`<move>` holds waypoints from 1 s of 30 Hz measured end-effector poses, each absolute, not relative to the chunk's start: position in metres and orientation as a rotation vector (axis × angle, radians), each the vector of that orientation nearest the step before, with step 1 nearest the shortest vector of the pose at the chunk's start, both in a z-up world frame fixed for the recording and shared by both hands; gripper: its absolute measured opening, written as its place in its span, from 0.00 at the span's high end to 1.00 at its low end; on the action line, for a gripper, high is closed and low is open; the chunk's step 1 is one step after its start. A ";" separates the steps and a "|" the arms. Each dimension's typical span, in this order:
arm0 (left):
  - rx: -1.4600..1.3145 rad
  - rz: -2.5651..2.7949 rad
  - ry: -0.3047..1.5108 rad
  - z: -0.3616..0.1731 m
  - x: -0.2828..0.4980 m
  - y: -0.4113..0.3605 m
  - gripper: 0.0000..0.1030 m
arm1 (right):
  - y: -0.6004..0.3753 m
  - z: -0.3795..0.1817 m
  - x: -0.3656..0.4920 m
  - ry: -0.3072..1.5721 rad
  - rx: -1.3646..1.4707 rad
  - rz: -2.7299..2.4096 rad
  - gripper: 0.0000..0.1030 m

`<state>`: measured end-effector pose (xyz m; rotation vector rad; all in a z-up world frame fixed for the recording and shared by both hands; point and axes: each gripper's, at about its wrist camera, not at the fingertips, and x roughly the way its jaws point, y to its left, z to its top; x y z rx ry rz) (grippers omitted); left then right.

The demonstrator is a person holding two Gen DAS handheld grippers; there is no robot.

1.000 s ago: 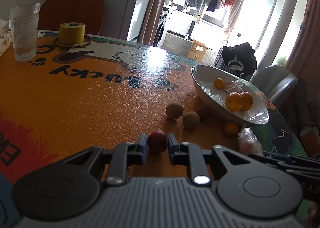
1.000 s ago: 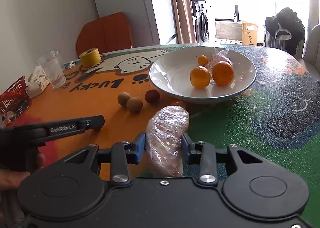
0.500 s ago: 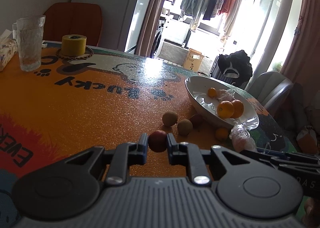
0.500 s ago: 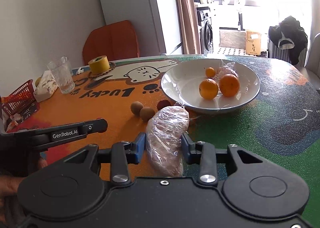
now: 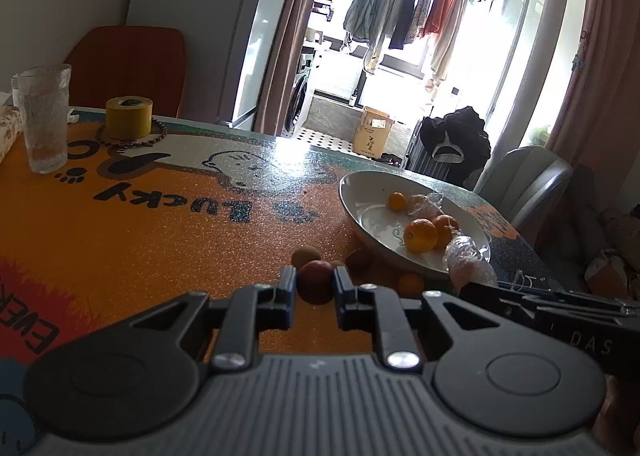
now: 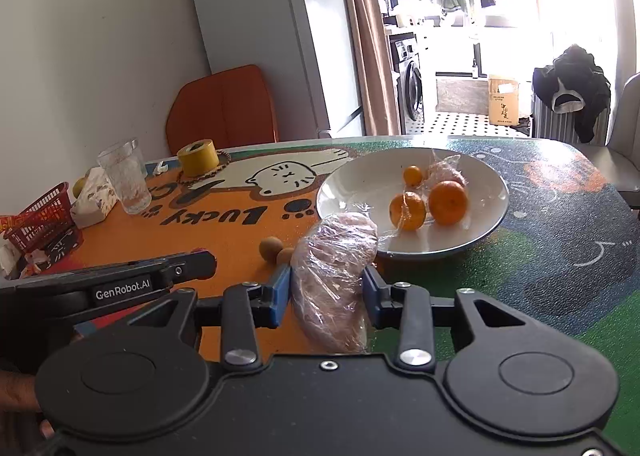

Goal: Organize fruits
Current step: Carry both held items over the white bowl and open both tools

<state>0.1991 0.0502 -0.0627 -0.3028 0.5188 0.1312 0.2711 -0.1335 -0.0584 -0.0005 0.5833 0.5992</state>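
Fruit is getting carried two at once: left gripper (image 5: 315,284) is pinching a red fruit (image 5: 315,280), right gripper (image 6: 325,290) is clamping a wrapped fruit (image 6: 334,272), probably headed for the bowl (image 6: 356,185) at 1 o'clock.

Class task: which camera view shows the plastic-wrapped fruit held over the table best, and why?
The right wrist view: the plastic-wrapped fruit fills the centre, clamped between the pads of the right hand-held gripper. The left wrist view shows only its crinkled tip beside the white bowl, with the gripper body hiding the rest.
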 end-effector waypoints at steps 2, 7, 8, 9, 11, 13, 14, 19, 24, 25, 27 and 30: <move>-0.300 0.126 0.518 -0.061 0.202 0.049 0.83 | -0.136 -0.057 0.274 0.580 0.004 0.593 0.65; -0.291 0.114 0.516 -0.058 0.214 0.044 0.83 | -0.142 -0.054 0.286 0.568 0.020 0.569 0.65; -0.289 0.112 0.516 -0.057 0.217 0.043 0.83 | -0.144 -0.053 0.289 0.566 0.023 0.563 0.65; -0.288 0.109 0.515 -0.056 0.220 0.043 0.83 | -0.145 -0.053 0.292 0.565 0.026 0.558 0.65; -0.286 0.105 0.515 -0.055 0.225 0.041 0.83 | -0.148 -0.054 0.298 0.567 0.032 0.549 0.65; -0.283 0.102 0.515 -0.054 0.231 0.039 0.83 | -0.150 -0.054 0.304 0.569 0.036 0.542 0.65; -0.281 0.101 0.515 -0.053 0.235 0.038 0.83 | -0.150 -0.054 0.307 0.569 0.037 0.540 0.65; -0.279 0.098 0.516 -0.050 0.250 0.035 0.83 | -0.152 -0.053 0.321 0.561 0.042 0.537 0.65; -0.277 0.094 0.521 -0.049 0.265 0.032 0.83 | -0.149 -0.052 0.340 0.560 0.051 0.543 0.65; -0.277 0.093 0.524 -0.049 0.269 0.031 0.83 | -0.149 -0.052 0.344 0.562 0.052 0.544 0.65; -0.275 0.086 0.528 -0.048 0.277 0.031 0.83 | -0.147 -0.051 0.351 0.567 0.053 0.544 0.65; -0.272 0.080 0.535 -0.046 0.291 0.030 0.83 | -0.147 -0.051 0.362 0.574 0.058 0.543 0.65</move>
